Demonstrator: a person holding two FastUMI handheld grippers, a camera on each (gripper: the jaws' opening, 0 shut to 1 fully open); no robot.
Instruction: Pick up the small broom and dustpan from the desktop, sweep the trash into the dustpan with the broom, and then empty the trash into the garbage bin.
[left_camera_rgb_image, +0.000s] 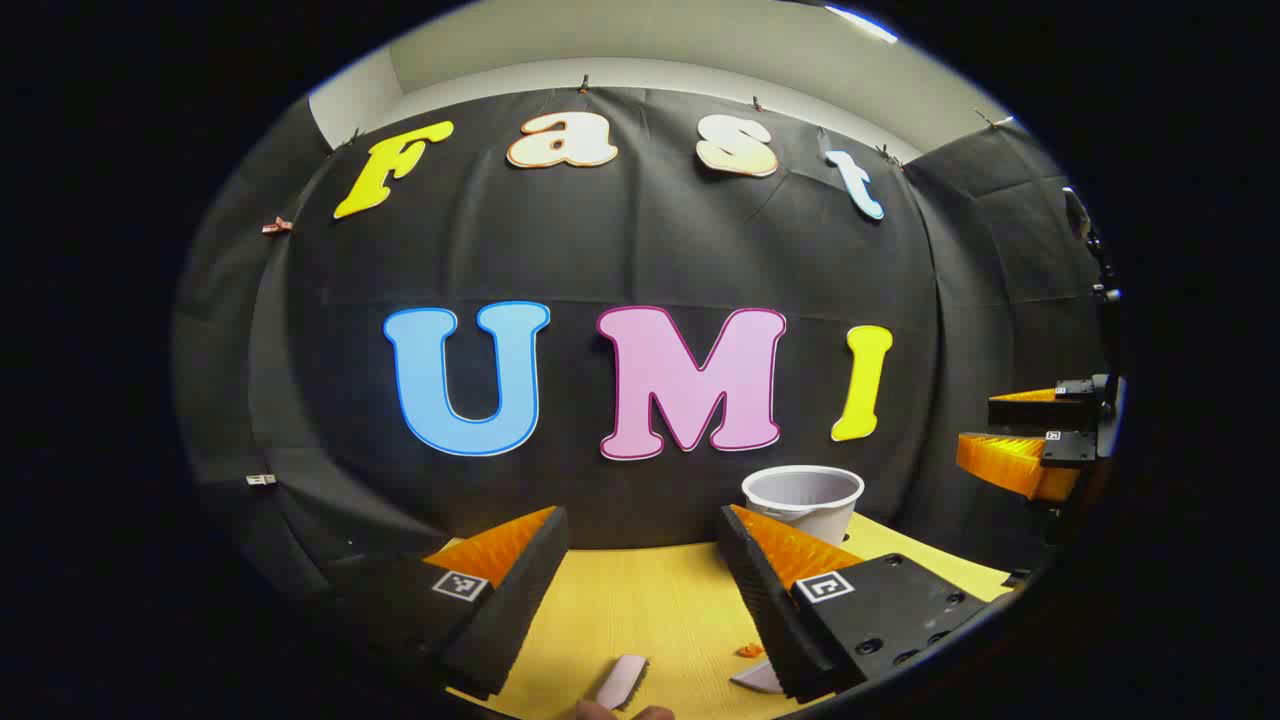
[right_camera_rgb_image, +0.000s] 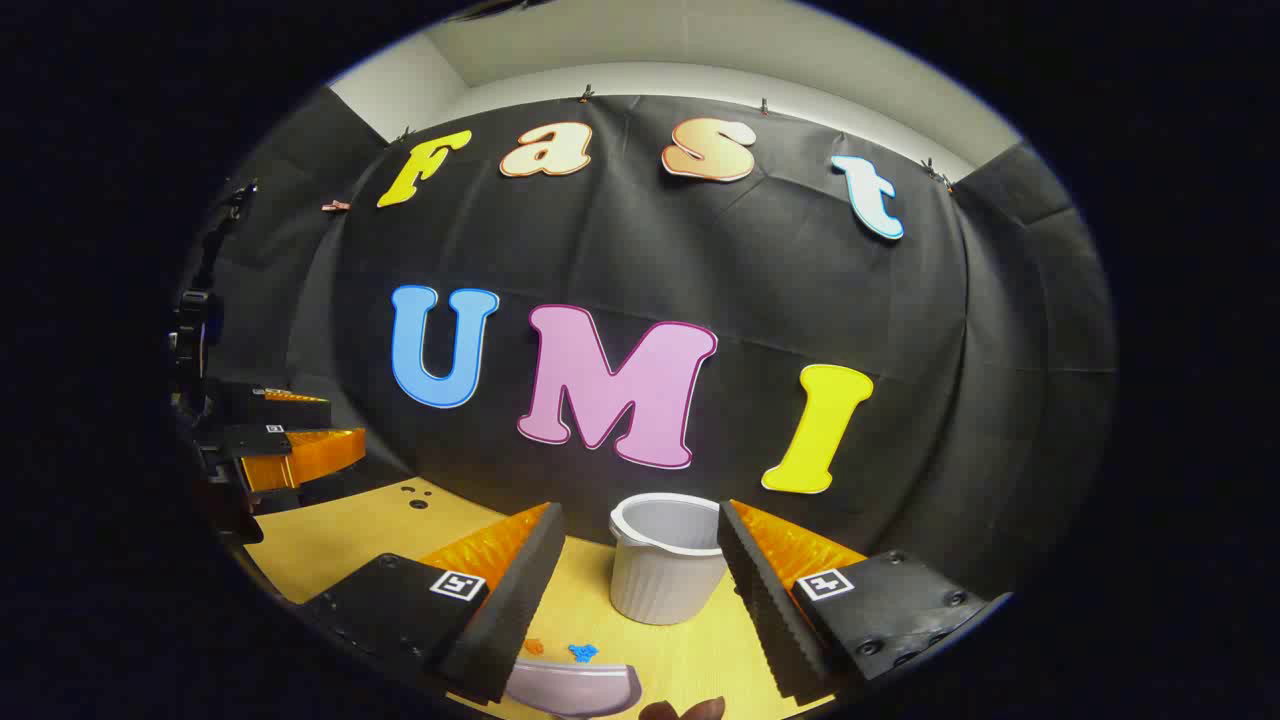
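Above the yellow wooden tabletop (right_camera_rgb_image: 330, 540), both tools (left_camera_rgb_image: 640, 590) (right_camera_rgb_image: 635, 590) hover spread and empty, likely poised before grasping, white ribbed plastic bin (right_camera_rgb_image: 665, 570) ahead.

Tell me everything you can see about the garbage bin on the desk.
The garbage bin is a small pale grey, plastic-looking tub with a rolled rim, vertical ribbing down its sides and a slight taper toward the base. It stands upright and open-topped on the yellow wooden desktop, close to the black cloth wall behind it. Its inside looks shadowed, so any contents cannot be made out. In the right gripper view it sits beyond the gap between the open fingers; in the left gripper view it stands off to the right. Nothing touches it.
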